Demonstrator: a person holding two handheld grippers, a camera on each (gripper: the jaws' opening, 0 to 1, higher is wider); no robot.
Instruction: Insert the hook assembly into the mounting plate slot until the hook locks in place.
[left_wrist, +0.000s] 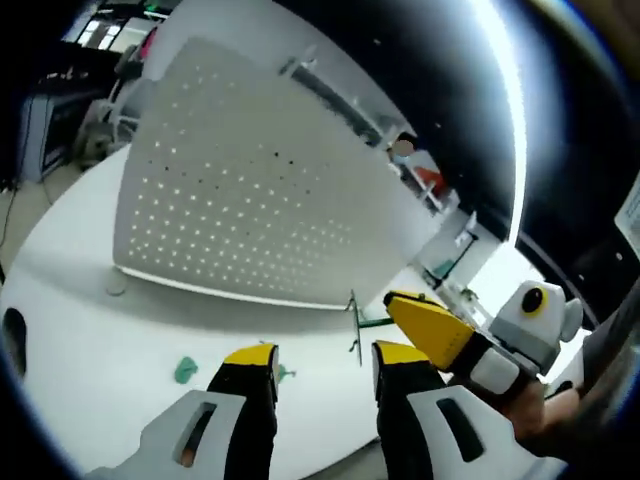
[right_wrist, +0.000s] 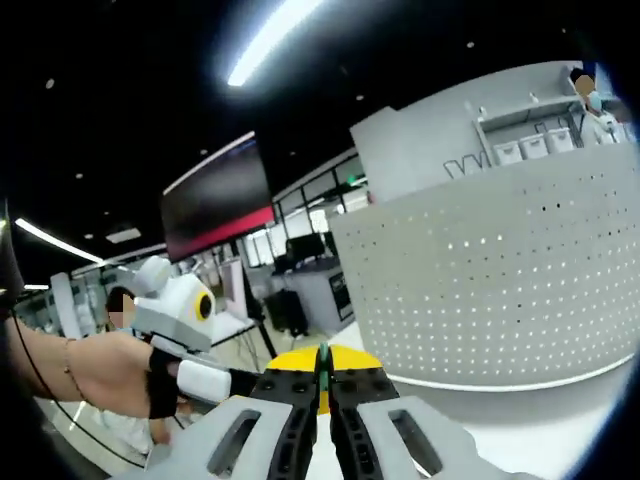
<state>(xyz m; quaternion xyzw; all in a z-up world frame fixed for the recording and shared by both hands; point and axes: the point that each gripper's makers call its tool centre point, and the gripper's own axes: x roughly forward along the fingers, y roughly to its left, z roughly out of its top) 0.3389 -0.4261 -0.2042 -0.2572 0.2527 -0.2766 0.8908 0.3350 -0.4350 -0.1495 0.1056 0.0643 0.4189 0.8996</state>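
- Right gripper (right_wrist: 322, 392) is pinching the thin green hook (right_wrist: 322, 358); left gripper (left_wrist: 322, 372) is hanging open.
- Approach step: hook needs carrying to the perforated plate (left_wrist: 250, 190) standing mid-desk (left_wrist: 90, 350), then aligning with a slot.

Only partial grey letters "VW" on the white wall (right_wrist: 470, 160), otherwise unreadable

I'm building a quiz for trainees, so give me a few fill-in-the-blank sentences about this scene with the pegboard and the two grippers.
1. The perforated pegboard panel stands upright on a table whose colour is ____.
2. The right gripper has its jaws ____ on a thin green hook.
3. The left gripper has its jaws ____, with nothing between them.
4. The tips of both grippers are coloured ____.

Missing words: white; shut; open; yellow
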